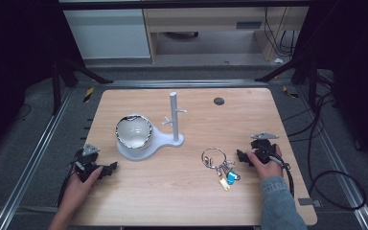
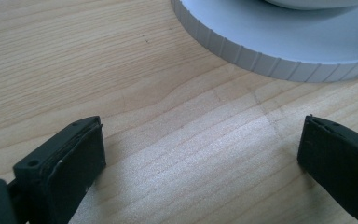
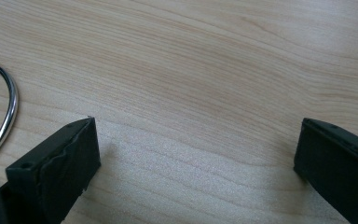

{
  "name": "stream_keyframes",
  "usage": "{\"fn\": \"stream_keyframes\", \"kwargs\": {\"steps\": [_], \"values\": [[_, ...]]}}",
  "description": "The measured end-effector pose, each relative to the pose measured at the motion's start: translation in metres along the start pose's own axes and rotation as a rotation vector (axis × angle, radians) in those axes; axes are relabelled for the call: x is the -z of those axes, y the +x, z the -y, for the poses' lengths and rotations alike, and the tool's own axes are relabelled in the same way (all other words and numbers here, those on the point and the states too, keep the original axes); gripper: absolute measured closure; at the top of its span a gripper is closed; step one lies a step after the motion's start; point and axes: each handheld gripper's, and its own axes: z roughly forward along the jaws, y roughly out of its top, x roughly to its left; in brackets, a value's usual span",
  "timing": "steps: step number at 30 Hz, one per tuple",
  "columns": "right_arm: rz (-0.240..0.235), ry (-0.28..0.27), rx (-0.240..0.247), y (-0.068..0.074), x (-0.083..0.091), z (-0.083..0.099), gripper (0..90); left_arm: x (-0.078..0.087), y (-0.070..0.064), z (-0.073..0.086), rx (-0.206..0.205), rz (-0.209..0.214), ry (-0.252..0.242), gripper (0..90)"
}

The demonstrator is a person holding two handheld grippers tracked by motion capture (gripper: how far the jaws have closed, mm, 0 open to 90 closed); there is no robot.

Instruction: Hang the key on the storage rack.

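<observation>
- A bunch of keys (image 1: 222, 167) lies flat on the wooden counter (image 1: 182, 201), right of centre, its large steel ring (image 1: 214, 157) toward the white stand (image 1: 148, 143) and its small tags trailing toward the person's side.
- The right gripper (image 1: 241, 156) rests on the counter just beside the keys, jaws spread wide with nothing between them; in the right gripper view the ring's curved edge (image 3: 4, 116) shows to the left of the left jaw, apart from it.
- The left gripper (image 1: 110, 167) sits near the counter's left edge, jaws likewise wide and empty, with the ribbed rim of the stand's base (image 2: 270, 51) just ahead in the left gripper view.
- A white bowl with a dark rim (image 1: 133, 132) sits on the stand's round base; a post with short pegs (image 1: 174, 115) rises at the base's other end.
- Judged from this, the keys are light, hard and loose: the ring is thin, smooth metal likely to slip, and the tags will swing once lifted.
- The best hold looks to be across the ring's wire, pinched on its free arc away from the tags.
- One tag appears blue (image 1: 231, 176) and one yellowish (image 1: 224, 184); no writing or brand can be read at this distance.
</observation>
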Motion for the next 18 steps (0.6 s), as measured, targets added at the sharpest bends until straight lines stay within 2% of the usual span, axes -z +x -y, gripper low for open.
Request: {"fn": "stream_keyframes", "kwargs": {"steps": [13, 15, 18], "values": [[-0.029, 0.062, 0.036, -0.0033, 0.0029, -0.0042, 1.1, 0.0007, -0.0007, 0.0011, 0.006, 0.0, -0.003, 0.0], [-0.039, 0.085, 0.04, -0.0041, 0.0043, -0.006, 2.4, 0.0007, -0.0005, 0.0011, 0.007, 0.002, -0.003, 0.0], [-0.035, 0.108, 0.052, -0.0053, 0.0072, -0.0096, 10.7, 0.0007, -0.0003, 0.001, 0.007, 0.003, -0.003, 0.0]]}}
